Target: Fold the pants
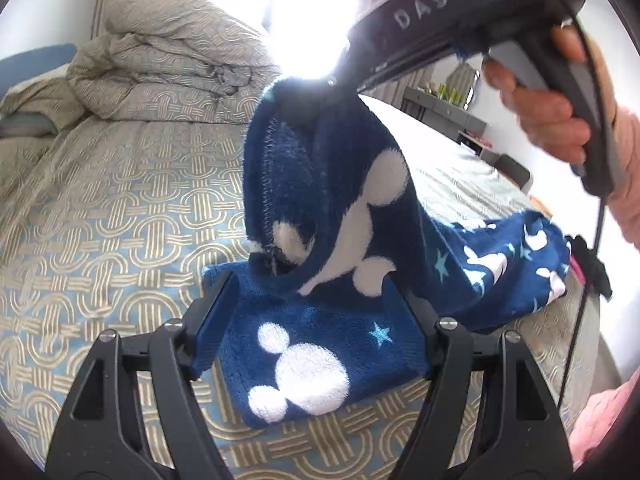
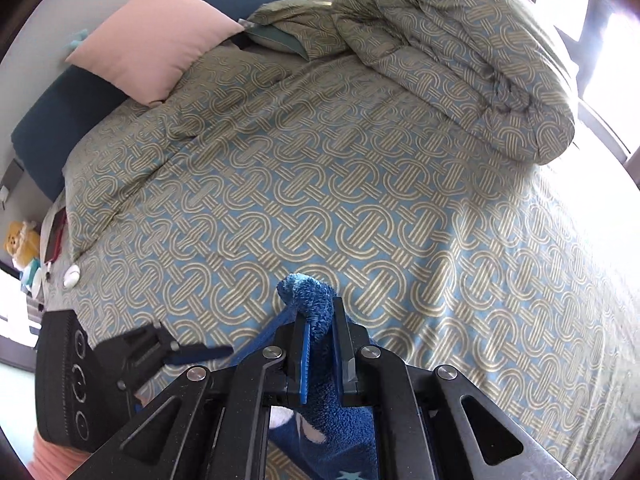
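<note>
Right gripper (image 2: pixel 320 344) pinching navy fleece mouse-print pants (image 1: pixel 320 184) aloft, left gripper (image 1: pixel 312 316) spread astride near hem, patterned bedspread (image 2: pixel 320 184) beyond, rolled duvet (image 2: pixel 472 48) far right.

The only legible marking is the lettering "DAS", in pale characters on the dark upper body of the right gripper (image 1: pixel 320 92), seen in the left wrist view. No other text, label, brand or number can be read.

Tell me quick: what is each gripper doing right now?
Left tongs: open, straddling the navy fleece pants with white mouse shapes, not gripping.
Right tongs: shut on the pants.
</note>
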Action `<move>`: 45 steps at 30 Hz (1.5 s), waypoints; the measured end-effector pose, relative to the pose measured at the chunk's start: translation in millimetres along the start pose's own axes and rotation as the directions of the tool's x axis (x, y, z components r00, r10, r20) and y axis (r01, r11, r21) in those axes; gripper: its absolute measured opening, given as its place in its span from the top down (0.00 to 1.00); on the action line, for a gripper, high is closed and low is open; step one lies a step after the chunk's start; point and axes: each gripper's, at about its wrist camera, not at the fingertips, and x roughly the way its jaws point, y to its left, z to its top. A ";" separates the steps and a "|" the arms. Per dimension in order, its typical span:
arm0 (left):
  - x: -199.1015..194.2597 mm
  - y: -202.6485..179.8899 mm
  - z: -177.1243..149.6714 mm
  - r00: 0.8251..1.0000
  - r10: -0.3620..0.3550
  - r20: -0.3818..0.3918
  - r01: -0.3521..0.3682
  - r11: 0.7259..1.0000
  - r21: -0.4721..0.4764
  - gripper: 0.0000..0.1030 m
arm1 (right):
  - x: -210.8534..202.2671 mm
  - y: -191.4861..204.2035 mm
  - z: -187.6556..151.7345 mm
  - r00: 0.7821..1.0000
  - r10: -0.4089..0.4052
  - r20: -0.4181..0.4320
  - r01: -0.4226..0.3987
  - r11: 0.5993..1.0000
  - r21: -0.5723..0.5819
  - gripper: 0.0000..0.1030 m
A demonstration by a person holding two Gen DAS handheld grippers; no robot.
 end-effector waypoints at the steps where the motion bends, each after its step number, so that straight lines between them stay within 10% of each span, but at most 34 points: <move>1: 2.0 -1.9 1.1 1.000 -0.006 -0.002 0.006 1.000 0.018 0.32 | -1.0 2.0 -0.8 1.000 -0.002 0.000 0.002 1.000 -0.003 0.93; 2: 4.8 -5.1 1.7 1.000 -0.019 -0.007 0.019 0.999 0.044 0.38 | -2.0 3.7 -1.5 1.000 -0.002 -0.002 0.002 1.000 -0.007 0.93; 4: 14.8 -11.3 2.6 0.998 -0.035 -0.054 0.039 0.996 0.084 0.90 | -3.2 6.0 -2.1 1.000 -0.012 -0.004 0.012 1.000 -0.013 0.93; 5: 21.1 -14.2 1.6 0.995 -0.036 -0.097 0.045 0.995 0.092 0.96 | -3.9 6.3 -1.9 1.000 -0.018 -0.004 0.018 1.000 -0.014 0.93; 16: -52.2 -21.6 9.4 0.997 -0.082 0.004 0.082 0.995 0.061 0.96 | 13.3 5.5 17.9 1.000 -0.023 0.000 0.023 1.000 0.012 0.93; 28: -17.8 4.6 -19.2 0.993 -0.061 -0.105 0.055 0.997 -0.059 0.96 | 90.9 10.8 27.4 0.993 -0.037 -0.108 0.038 0.999 0.006 0.93; 30: -15.2 3.1 -20.3 0.994 -0.041 -0.099 0.036 0.998 -0.046 0.89 | 95.2 9.8 27.4 0.993 -0.027 -0.115 0.030 0.999 0.022 0.93; 33: -11.5 10.2 -21.3 0.997 -0.046 -0.058 0.043 0.997 -0.060 0.21 | 89.3 12.5 23.2 0.995 -0.008 -0.102 0.009 1.000 0.001 0.93; 38: 16.9 12.4 -16.1 0.998 -0.053 -0.039 0.053 0.999 -0.004 0.15 | 67.9 12.5 21.4 0.997 0.008 -0.073 -0.009 1.000 -0.012 0.93; 41: 42.0 12.3 -15.3 0.993 -0.075 -0.088 0.075 0.997 0.002 0.54 | 60.4 11.1 23.5 0.998 0.009 -0.065 -0.009 1.000 -0.005 0.93; 42: 51.4 11.8 -15.6 0.989 -0.068 -0.129 0.069 0.998 0.002 0.98 | 59.4 10.8 23.6 0.998 0.005 -0.065 -0.005 1.000 -0.006 0.93; 45: 48.7 6.6 -21.1 0.988 -0.054 -0.144 0.053 0.999 -0.009 0.96 | 58.6 9.2 24.1 0.998 -0.002 -0.067 0.001 1.000 -0.003 0.93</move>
